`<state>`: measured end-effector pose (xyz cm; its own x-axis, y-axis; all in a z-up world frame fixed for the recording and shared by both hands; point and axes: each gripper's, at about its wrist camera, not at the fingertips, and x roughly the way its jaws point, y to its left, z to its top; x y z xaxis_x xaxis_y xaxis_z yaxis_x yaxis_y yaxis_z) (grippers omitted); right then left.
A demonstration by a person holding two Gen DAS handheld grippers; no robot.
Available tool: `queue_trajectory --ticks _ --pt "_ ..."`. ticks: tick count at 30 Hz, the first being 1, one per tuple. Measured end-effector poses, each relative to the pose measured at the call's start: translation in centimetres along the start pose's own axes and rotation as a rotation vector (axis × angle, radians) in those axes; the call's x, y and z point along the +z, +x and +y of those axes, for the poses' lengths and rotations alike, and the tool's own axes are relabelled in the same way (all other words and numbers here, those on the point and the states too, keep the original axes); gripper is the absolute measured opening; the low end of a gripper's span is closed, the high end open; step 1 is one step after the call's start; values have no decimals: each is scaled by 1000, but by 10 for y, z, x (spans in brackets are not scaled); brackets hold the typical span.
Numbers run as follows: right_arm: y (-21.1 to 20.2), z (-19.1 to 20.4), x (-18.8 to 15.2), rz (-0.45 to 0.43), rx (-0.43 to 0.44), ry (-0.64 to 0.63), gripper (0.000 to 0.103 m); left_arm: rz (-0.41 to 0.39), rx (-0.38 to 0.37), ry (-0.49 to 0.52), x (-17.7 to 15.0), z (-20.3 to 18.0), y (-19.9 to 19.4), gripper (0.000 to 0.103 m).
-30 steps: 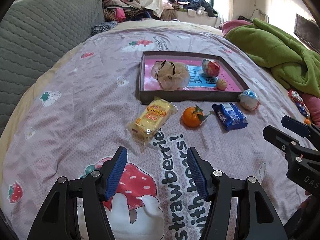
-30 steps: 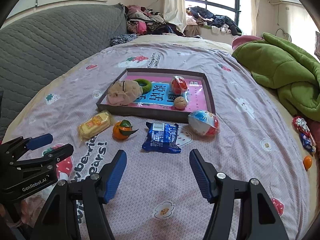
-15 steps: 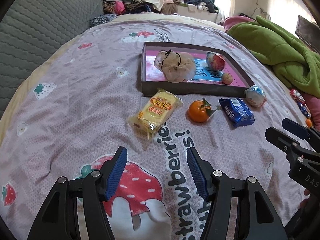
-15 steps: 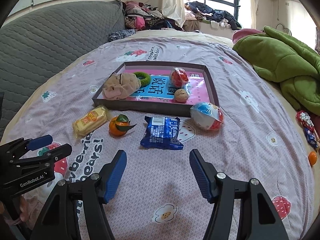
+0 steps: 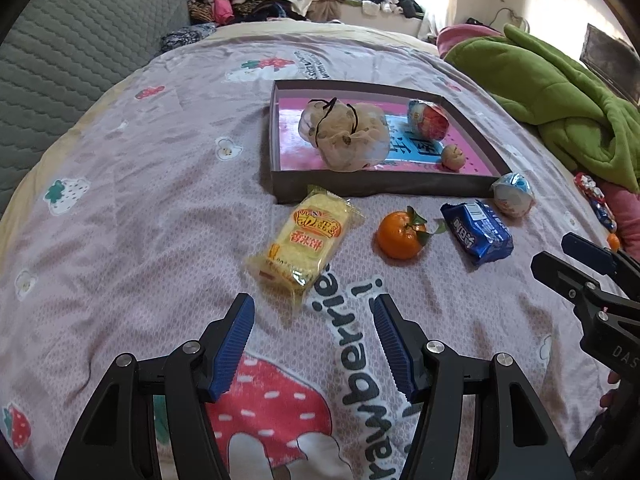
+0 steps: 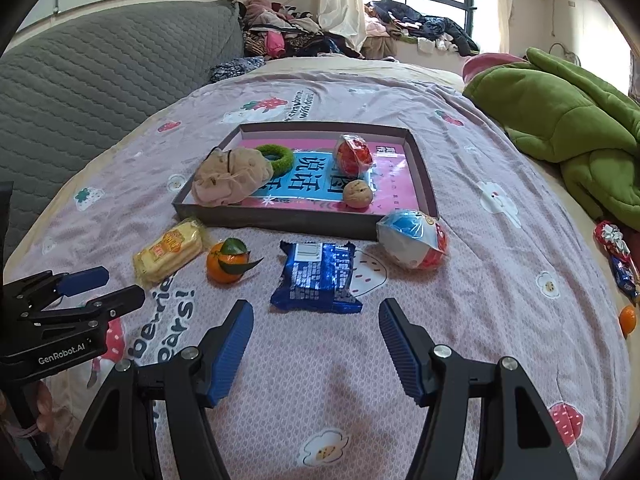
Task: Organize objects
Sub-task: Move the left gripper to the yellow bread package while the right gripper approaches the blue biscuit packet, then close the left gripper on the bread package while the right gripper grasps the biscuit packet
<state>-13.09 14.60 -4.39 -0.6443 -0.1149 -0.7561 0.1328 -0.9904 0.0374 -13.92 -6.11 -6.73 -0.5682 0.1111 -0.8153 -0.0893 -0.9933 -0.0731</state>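
On the printed bedspread [image 5: 120, 240], crinkly yellow snack packet [image 5: 308, 240], round tangerine [image 5: 400, 234], both ribbed-pad grippers [image 5: 312, 340] [image 6: 316, 344] spread, empty.

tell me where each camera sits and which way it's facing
Left wrist: on the left hand-held gripper, looking forward and down over the bed at the yellow snack pack; own open fingers show, with the other gripper at the right edge.
Right wrist: on the right hand-held gripper, aimed at the blue packet; own open fingers show, left gripper at the left edge.
Shared: the tray, orange, both snack packs and green blanket.
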Motion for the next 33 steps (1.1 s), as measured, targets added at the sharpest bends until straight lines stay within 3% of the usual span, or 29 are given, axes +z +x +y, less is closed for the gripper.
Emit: queue_trajectory --ticks 33 --pt "56 1 13 71 -41 18 65 40 -18 64 38 11 54 64"
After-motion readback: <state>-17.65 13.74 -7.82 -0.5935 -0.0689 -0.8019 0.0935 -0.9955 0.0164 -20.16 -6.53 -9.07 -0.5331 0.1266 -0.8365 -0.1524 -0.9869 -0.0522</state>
